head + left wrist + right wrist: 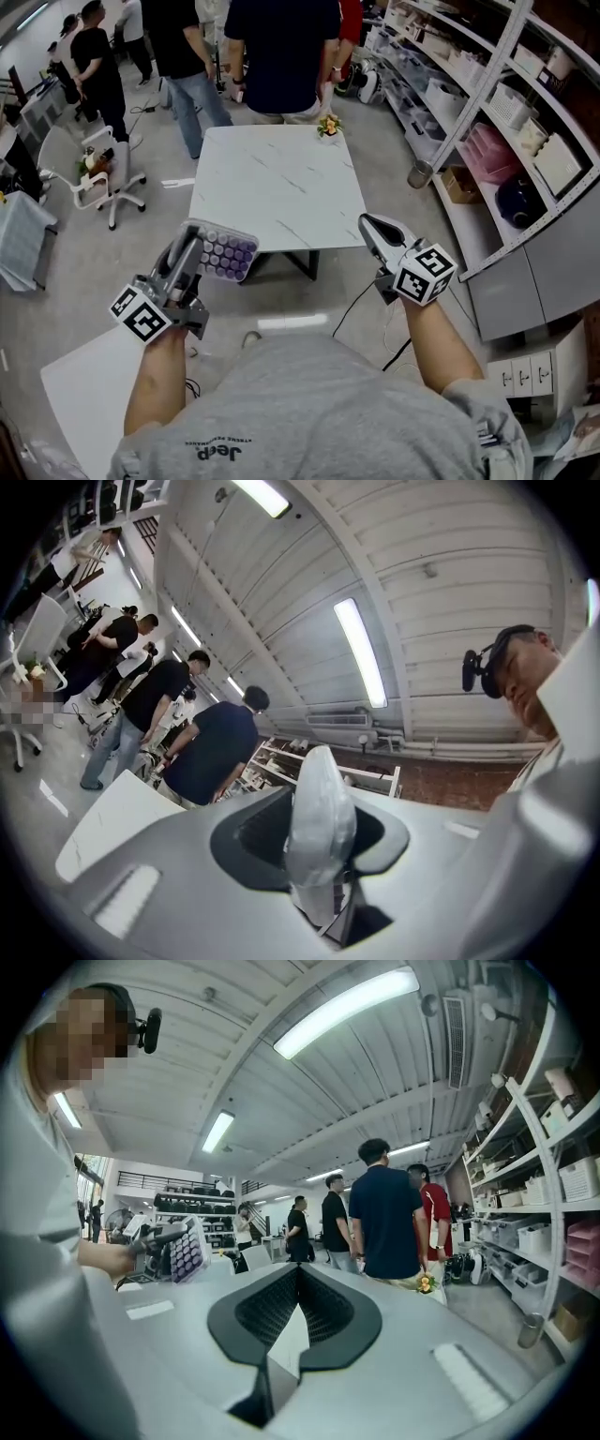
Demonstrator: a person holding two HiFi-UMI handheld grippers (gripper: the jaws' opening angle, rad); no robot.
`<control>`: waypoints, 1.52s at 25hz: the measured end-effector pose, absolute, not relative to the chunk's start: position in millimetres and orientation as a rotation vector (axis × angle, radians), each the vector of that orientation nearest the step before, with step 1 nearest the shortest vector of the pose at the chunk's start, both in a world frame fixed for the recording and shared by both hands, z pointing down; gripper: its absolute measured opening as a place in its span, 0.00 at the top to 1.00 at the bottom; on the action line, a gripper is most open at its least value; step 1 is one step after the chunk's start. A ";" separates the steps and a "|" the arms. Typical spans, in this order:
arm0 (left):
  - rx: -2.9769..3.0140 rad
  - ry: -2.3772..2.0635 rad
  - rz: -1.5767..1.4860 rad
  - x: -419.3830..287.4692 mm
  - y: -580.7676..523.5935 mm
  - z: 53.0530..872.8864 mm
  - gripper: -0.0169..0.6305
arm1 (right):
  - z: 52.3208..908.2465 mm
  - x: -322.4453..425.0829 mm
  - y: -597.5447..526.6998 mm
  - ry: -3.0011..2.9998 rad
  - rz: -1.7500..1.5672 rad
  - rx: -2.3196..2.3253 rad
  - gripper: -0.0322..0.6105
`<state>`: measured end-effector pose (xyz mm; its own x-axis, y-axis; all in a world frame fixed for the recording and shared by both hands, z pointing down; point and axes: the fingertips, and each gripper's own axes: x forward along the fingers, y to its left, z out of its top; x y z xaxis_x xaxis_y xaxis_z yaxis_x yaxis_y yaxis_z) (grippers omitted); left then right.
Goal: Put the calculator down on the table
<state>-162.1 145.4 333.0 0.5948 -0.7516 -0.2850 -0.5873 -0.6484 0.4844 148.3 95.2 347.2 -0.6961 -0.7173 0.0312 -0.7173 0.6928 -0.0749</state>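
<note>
With our left gripper [191, 246] clamped on the calculator [228, 254] and right gripper [372, 228] closed empty, we should bring it over the counter [281, 183] and lower it flat before letting go.

The person wears a grey short-sleeved T-shirt [309, 403] with a small dark "Jeep" print [220, 452] on it, well behind the left gripper [192, 239]. That gripper has a dark grey body. The right gripper [372, 225] is paler and tapers to a point at its tip. At the rear end of each sits a white cube with black square markers: the left marker cube [141, 314] and the right marker cube [424, 274]. In the right gripper view the shell is smooth light grey, with black ribbed pads [267, 1312] in a dark surround and a pale rectangular strip [469, 1382] to the side. A black head camera [480, 665] sits on a band.
</note>
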 end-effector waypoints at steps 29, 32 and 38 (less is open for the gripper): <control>2.417 -1.087 -0.465 -191.9 -176.1 379.2 0.72 | 375.3 110.3 -241.7 2.844 -0.247 -1.194 0.94; 2.375 -1.133 -0.432 -161.9 -211.3 391.7 0.72 | 388.5 126.8 -281.7 2.894 -0.262 -1.110 0.94; 2.322 -1.116 -0.392 -126.7 -286.1 414.3 0.72 | 410.1 136.0 -359.2 2.929 -0.292 -1.042 0.94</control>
